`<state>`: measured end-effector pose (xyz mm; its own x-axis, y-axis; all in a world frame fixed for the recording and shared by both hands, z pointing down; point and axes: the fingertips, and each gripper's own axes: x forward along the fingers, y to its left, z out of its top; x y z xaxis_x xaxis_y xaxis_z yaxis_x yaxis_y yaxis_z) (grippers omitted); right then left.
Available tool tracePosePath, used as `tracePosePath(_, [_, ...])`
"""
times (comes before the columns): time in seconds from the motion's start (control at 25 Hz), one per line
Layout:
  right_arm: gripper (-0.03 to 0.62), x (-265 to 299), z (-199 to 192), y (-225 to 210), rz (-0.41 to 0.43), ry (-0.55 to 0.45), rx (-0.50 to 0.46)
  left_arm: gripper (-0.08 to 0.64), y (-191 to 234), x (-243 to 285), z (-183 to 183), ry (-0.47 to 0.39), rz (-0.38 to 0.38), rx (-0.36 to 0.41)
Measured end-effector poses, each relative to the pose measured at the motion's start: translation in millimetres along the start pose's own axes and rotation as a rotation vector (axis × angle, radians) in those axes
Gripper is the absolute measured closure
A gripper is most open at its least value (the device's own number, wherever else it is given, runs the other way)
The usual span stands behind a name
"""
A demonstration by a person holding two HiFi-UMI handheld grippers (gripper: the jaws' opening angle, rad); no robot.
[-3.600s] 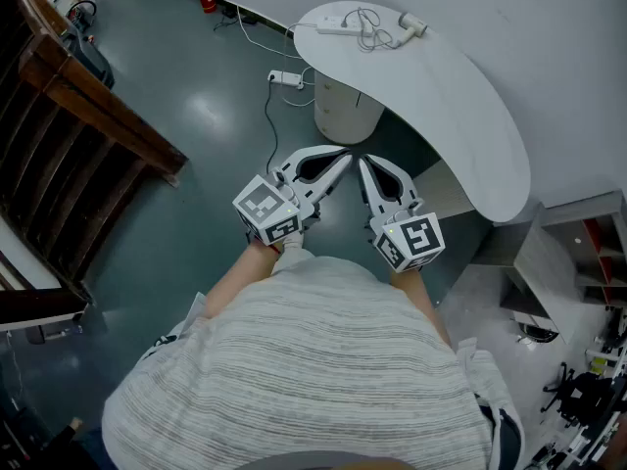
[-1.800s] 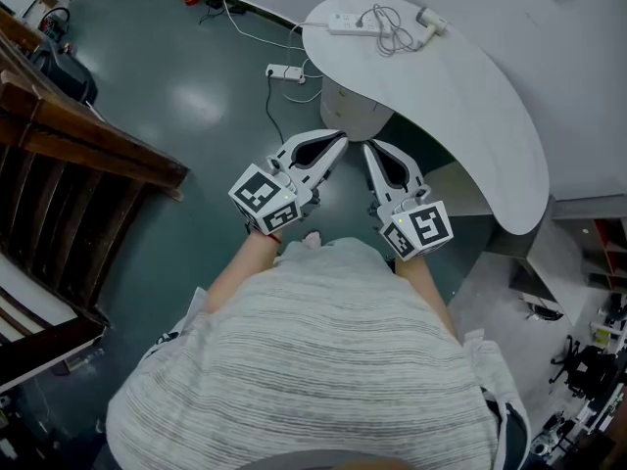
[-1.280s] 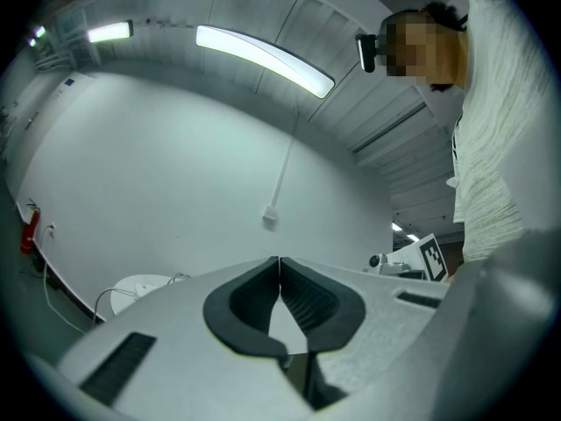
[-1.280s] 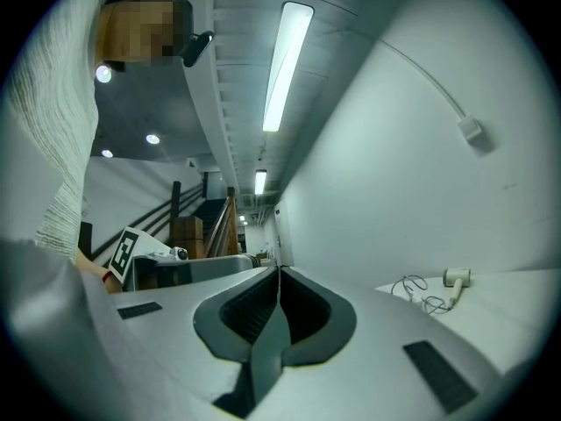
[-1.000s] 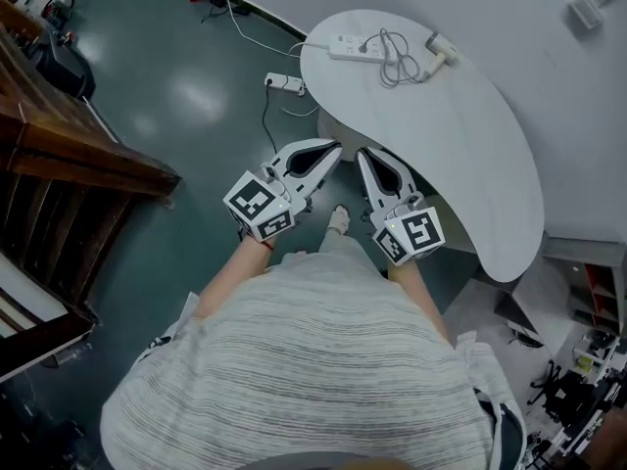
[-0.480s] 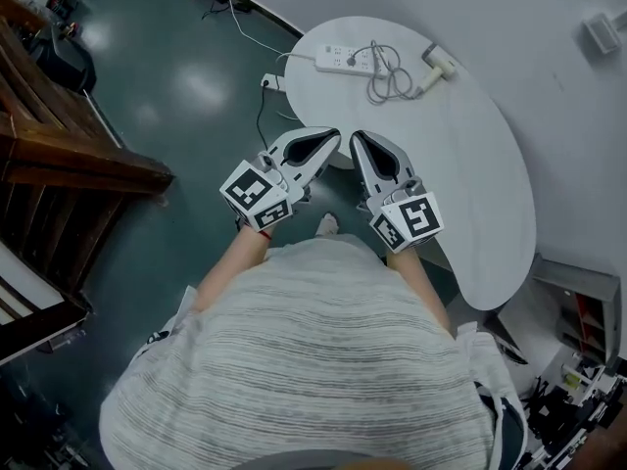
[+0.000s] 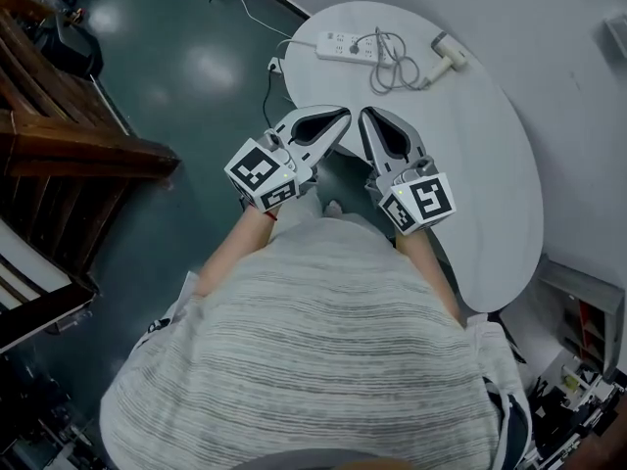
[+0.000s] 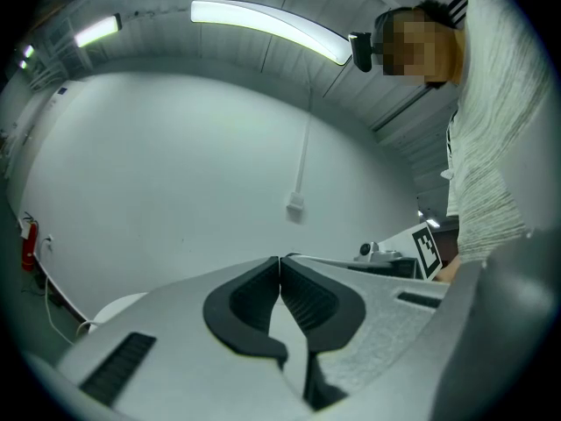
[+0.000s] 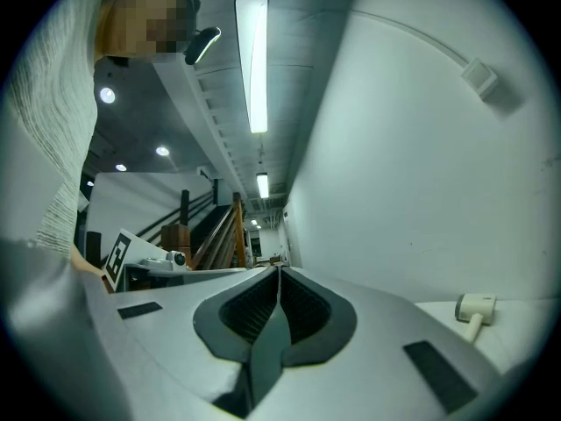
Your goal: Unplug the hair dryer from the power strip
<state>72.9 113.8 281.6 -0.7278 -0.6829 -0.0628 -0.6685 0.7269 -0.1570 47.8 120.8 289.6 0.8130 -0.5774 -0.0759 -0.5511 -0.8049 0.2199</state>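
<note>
**Head view.** A person in a striped top (image 7: 323,360) holds both tongs out level, side by side, with their tips over the near edge of a white rounded worktop (image 7: 480,164). The left tongs (image 7: 342,114) and right tongs (image 7: 365,116) nearly meet at the tips. Each carries a marker cube at the rear. The strip (image 7: 345,46) lies at the far end of the worktop, well apart from both tongs. The dryer (image 7: 448,53) lies to its right, nozzle toward the wall. A loose tangle of cord (image 7: 390,62) sits between them and runs up to the strip. Whether the plug is seated is too small to tell. A dark green floor (image 7: 176,76) and a wooden stair (image 7: 78,145) lie to the left.

**Left gripper view.** The left tongs (image 8: 280,260) are fully closed, their ribbed pads (image 8: 307,298) pressed together at the tip with nothing between them. Ahead is a plain white wall (image 8: 175,174), with a lamp (image 8: 263,24) overhead. The cube (image 8: 427,246) of the right tongs shows at the right.

**Right gripper view.** The right tongs (image 9: 279,270) are also closed tip to tip and hold nothing. The dryer (image 9: 478,309) lies low at the right on the worktop, well beyond the tips. The stair (image 9: 223,231) stands behind.
</note>
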Motion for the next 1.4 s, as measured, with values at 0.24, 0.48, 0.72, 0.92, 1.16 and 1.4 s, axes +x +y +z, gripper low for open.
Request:
tracePosePath(0.24, [0.565,8,-2,-25,-0.034,0.005,-0.007,0.552,17,23,0,0.006,-0.033,0.0])
tracePosePath(0.48, [0.565,34,-12,-55,-0.074,0.033,0.007,0.552,55,43,-8,0.026,-0.054,-0.032])
tracePosePath(0.72, [0.565,77,-19,-85,-0.101,0.045,0.029,0.552,106,61,-8,0.056,-0.078,-0.033])
tracePosePath(0.92, [0.565,111,-30,-109,-0.132,0.07,0.044,0.552,148,76,-16,0.103,-0.107,-0.045])
tracePosePath(1.16, [0.565,140,-57,-136,-0.189,0.133,0.075,0.552,189,88,-33,0.166,-0.157,-0.058])
tracePosePath(1.4, [0.565,157,-81,-154,-0.262,0.201,0.084,0.552,214,92,-48,0.22,-0.237,-0.077])
